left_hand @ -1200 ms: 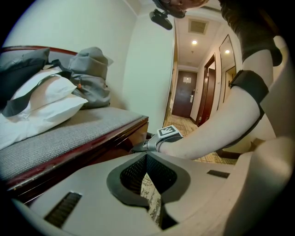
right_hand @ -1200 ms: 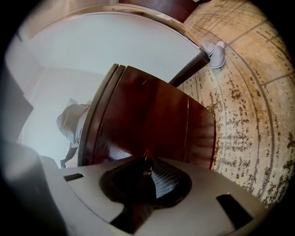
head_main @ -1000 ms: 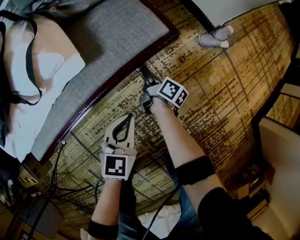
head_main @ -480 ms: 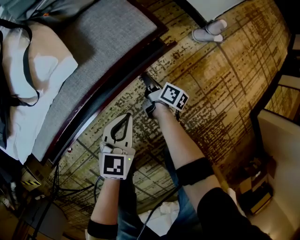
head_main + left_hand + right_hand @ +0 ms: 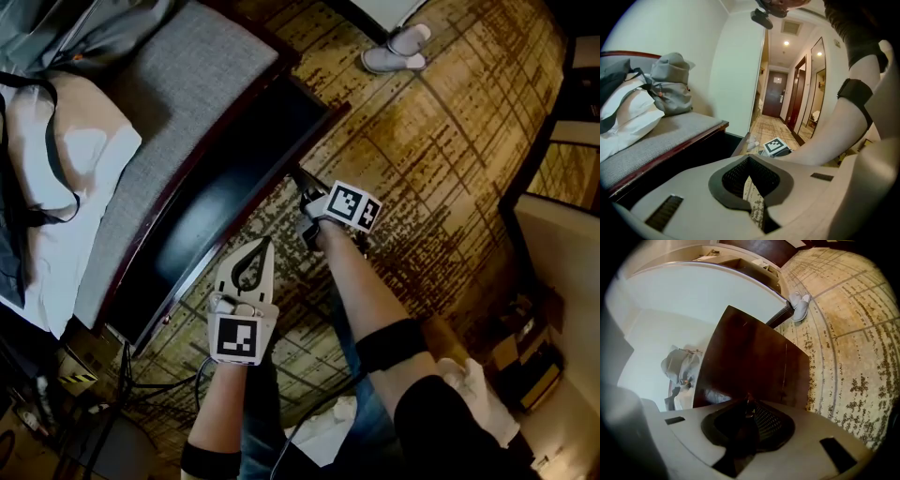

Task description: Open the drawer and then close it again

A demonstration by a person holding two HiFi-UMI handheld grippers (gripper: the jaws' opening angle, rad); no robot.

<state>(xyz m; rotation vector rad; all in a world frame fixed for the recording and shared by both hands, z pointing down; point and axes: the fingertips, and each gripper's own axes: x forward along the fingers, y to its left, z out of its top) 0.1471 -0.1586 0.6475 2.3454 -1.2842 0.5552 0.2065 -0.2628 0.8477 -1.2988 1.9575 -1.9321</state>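
We are gripping the drawer front (image 5: 750, 357) with the right gripper (image 5: 302, 183), left gripper (image 5: 264, 246) clenched empty; pulling straight should prevent binding.

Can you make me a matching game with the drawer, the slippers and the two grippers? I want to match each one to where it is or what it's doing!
Things:
1. drawer
2. slippers
3. left gripper
4. right gripper

Places and states:
A. shut, with nothing in it
B. on the floor
C. open
D. gripping the drawer

Pairs: 1-C, 2-B, 3-A, 4-D
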